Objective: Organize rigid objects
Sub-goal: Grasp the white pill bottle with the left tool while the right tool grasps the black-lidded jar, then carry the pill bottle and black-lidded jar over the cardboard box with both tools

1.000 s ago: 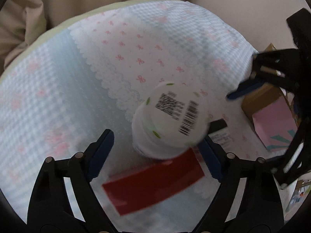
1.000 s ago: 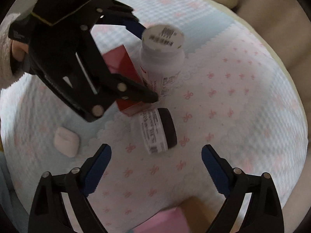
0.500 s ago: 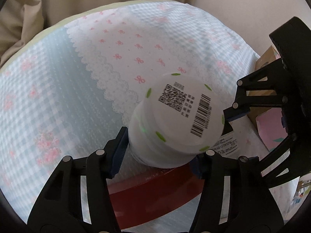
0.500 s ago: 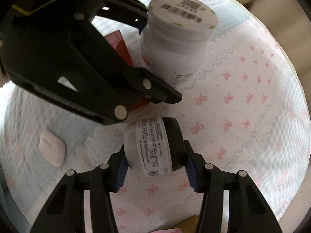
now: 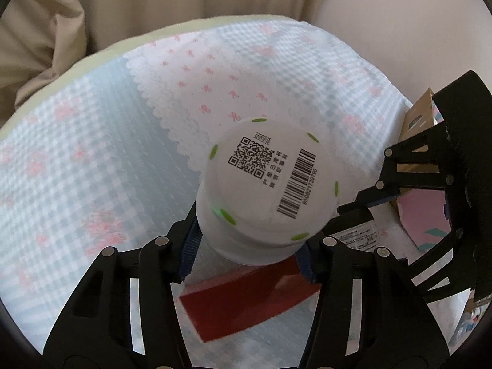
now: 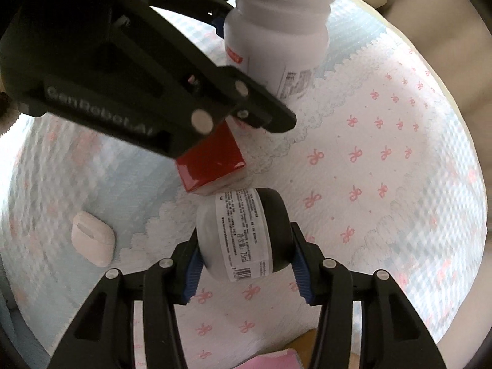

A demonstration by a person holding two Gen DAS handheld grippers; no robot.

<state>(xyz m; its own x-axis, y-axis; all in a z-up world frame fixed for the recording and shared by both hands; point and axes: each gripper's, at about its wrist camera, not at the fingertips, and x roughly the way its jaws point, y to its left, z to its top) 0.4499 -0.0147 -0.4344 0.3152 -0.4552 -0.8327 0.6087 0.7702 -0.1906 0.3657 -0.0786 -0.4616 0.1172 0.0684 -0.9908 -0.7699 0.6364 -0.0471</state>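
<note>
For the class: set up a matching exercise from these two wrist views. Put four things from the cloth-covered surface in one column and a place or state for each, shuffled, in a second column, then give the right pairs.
Things:
1. white bottle
2. black-capped jar
3. red box
4. white earbud case

Places or states:
A. lying free on the cloth, away from both tongs
B. upright, clamped in the left tongs
C. on its side, clamped in the right tongs
D. lying on the cloth between the bottle and the jar

Pairs: 1-B, 2-C, 3-D, 4-A
</note>
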